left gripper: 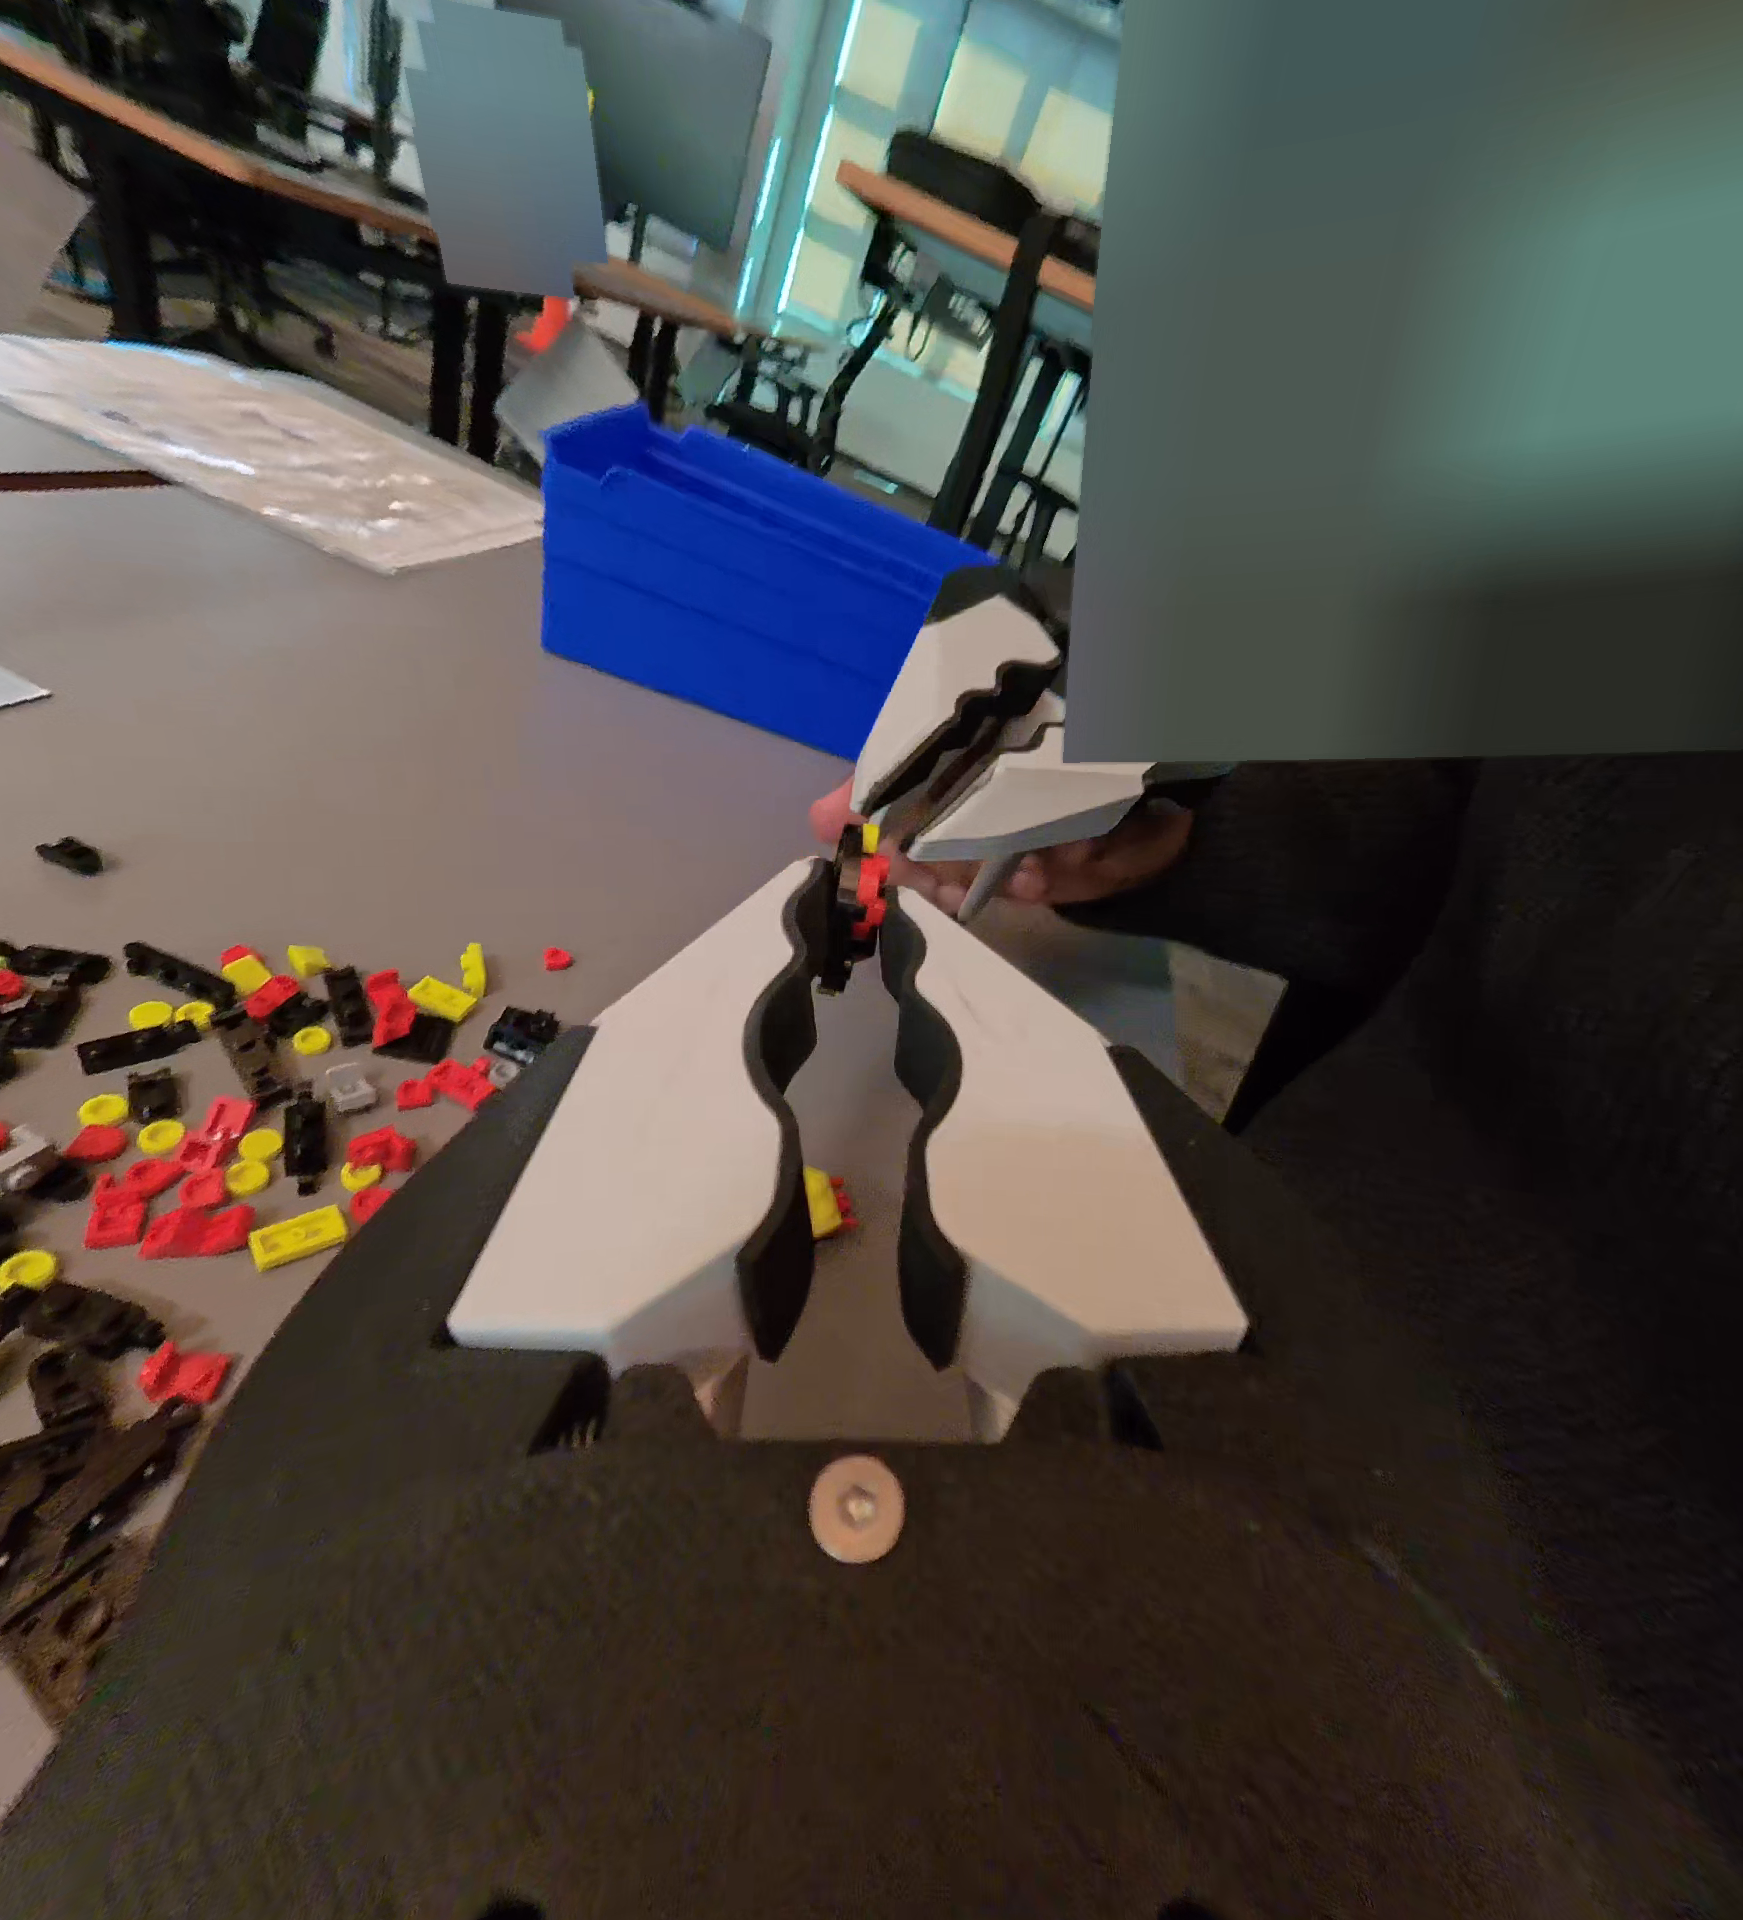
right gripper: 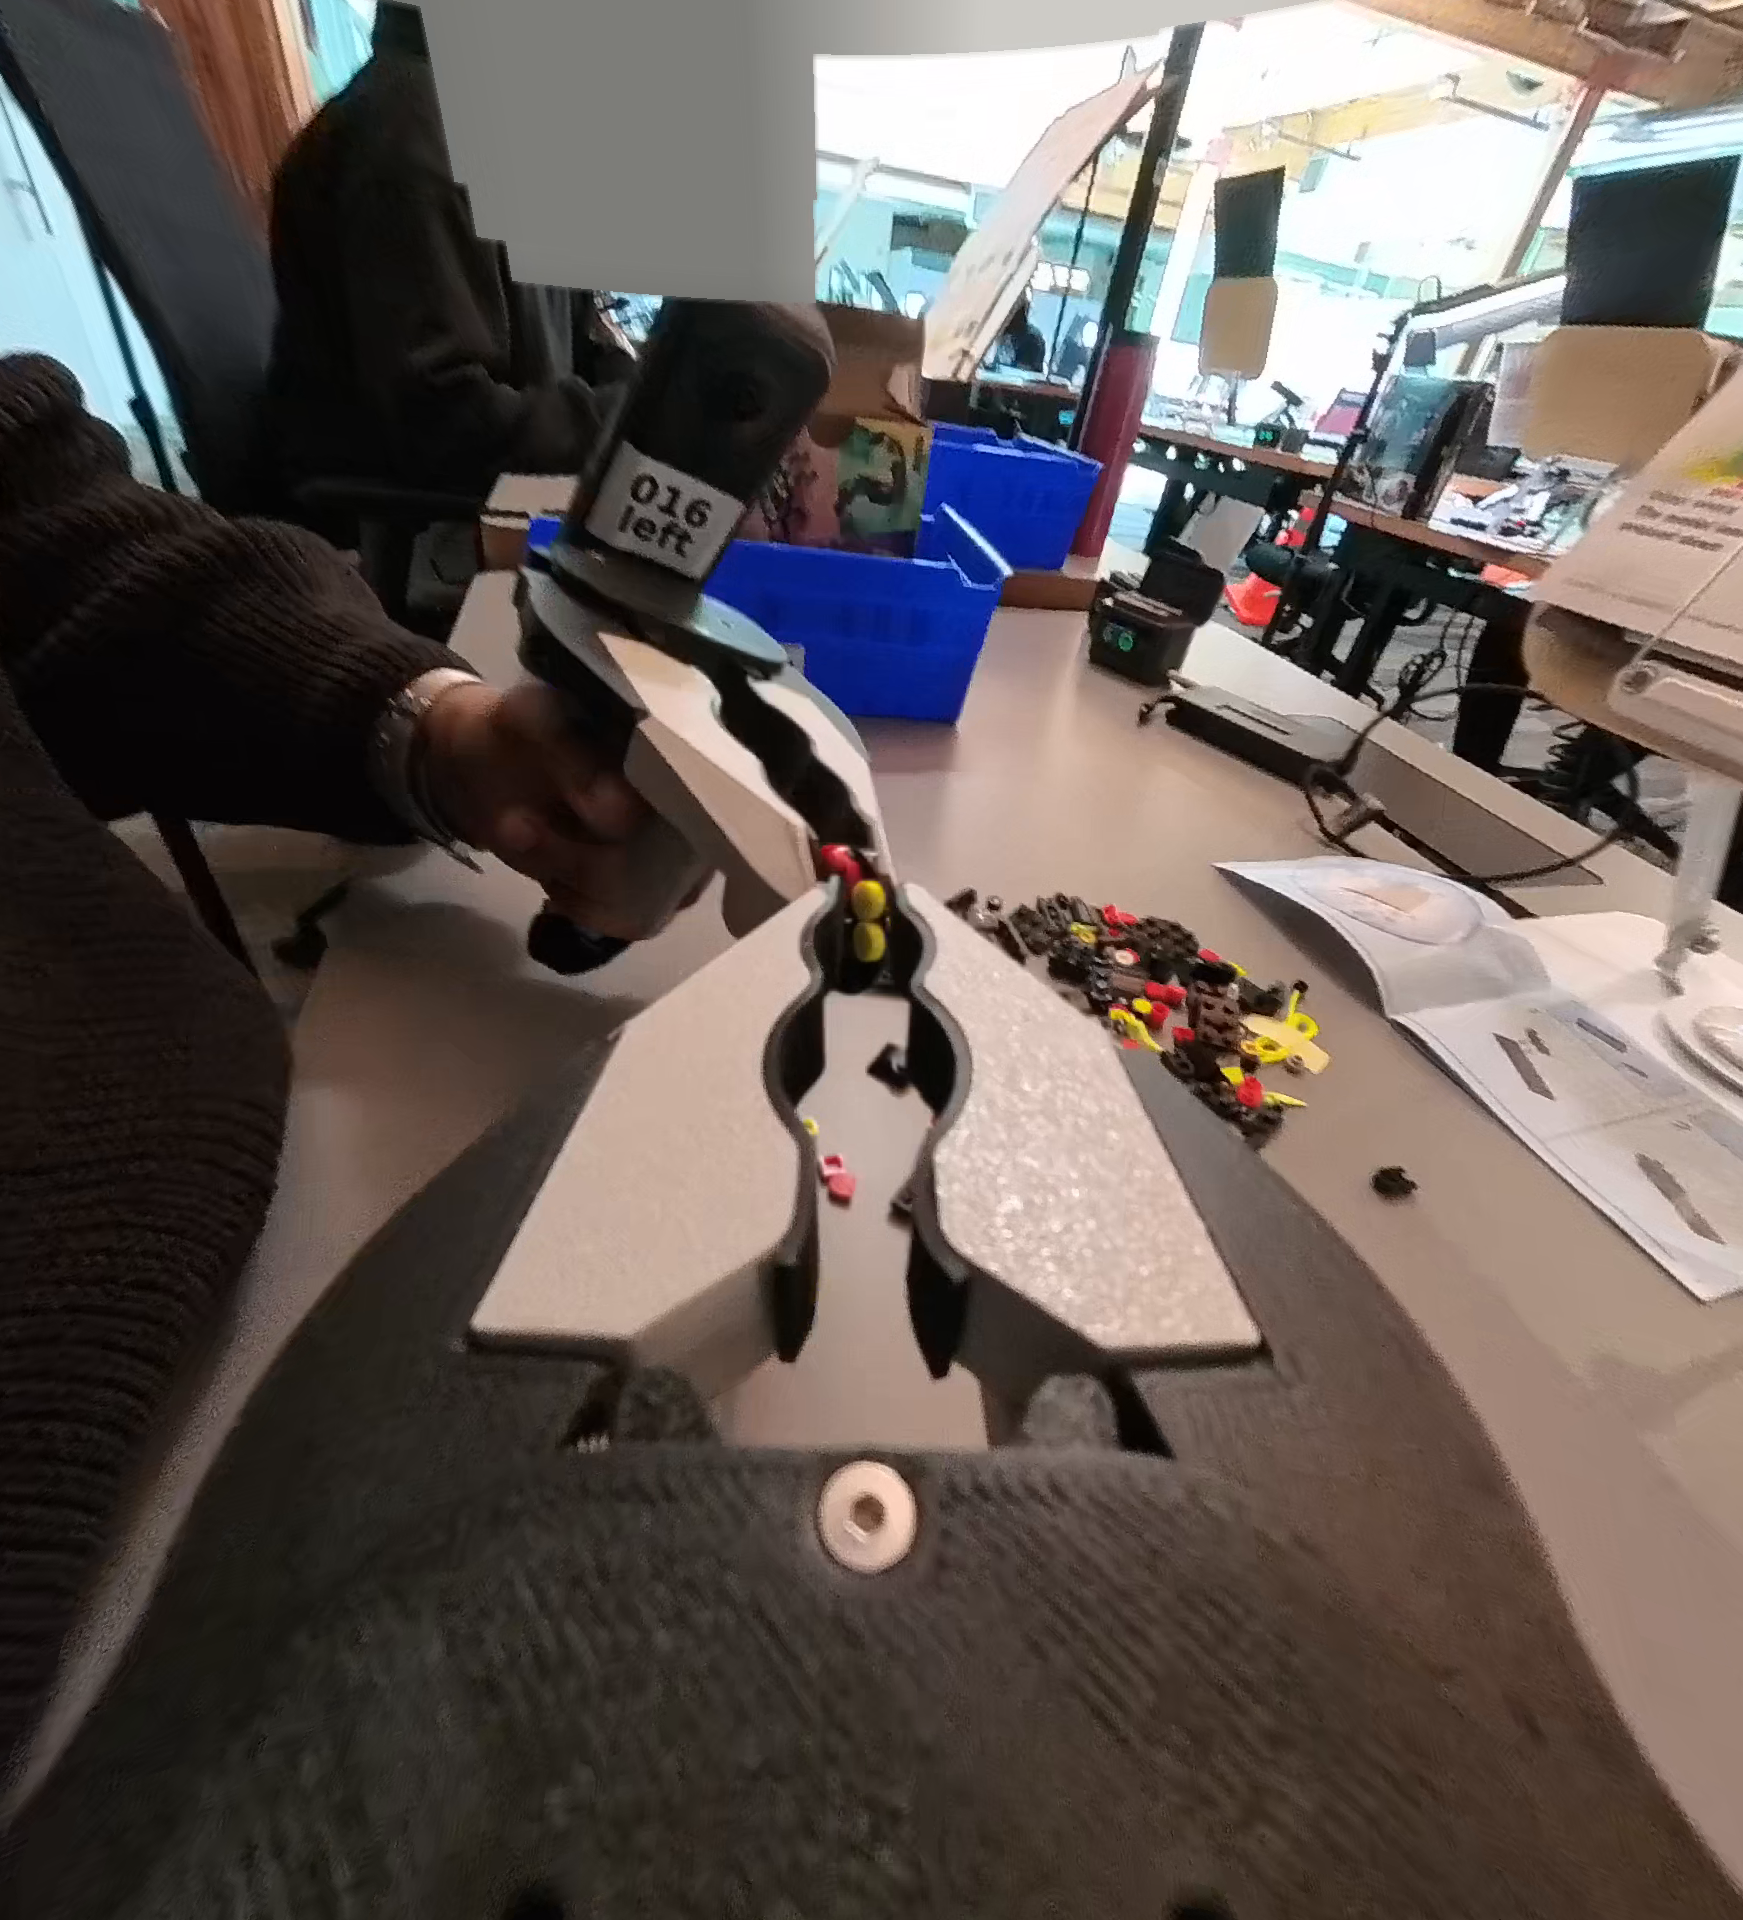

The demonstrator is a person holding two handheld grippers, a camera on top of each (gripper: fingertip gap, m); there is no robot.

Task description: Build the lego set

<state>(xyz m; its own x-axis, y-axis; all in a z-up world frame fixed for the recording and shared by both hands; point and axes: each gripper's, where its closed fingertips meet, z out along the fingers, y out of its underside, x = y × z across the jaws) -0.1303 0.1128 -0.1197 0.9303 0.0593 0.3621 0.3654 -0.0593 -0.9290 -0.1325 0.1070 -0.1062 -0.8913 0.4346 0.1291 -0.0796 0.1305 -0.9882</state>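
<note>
A small black, red and yellow lego assembly (left gripper: 854, 904) is held in the air above the grey table, between both grippers. My left gripper (left gripper: 846, 914) is shut on its black and red lower part. My right gripper (right gripper: 862, 920) is shut on the part with two yellow round studs (right gripper: 867, 925). In the left wrist view the right gripper (left gripper: 872, 831) comes in from the upper right and meets the assembly's yellow top. In the right wrist view the left gripper (right gripper: 846, 857) comes in from the upper left, held by a hand in a dark sleeve.
A pile of loose black, red and yellow pieces (left gripper: 171, 1091) (right gripper: 1158, 997) lies on the table. A single black piece (left gripper: 69, 854) (right gripper: 1394, 1181) lies apart. There are a blue bin (left gripper: 721, 582) (right gripper: 846, 623), an open instruction booklet (right gripper: 1573, 1060), a plastic bag (left gripper: 223, 436) and a paper stand (right gripper: 1729, 582). Only a small space, under 4 cm, lies between the two pairs of fingers.
</note>
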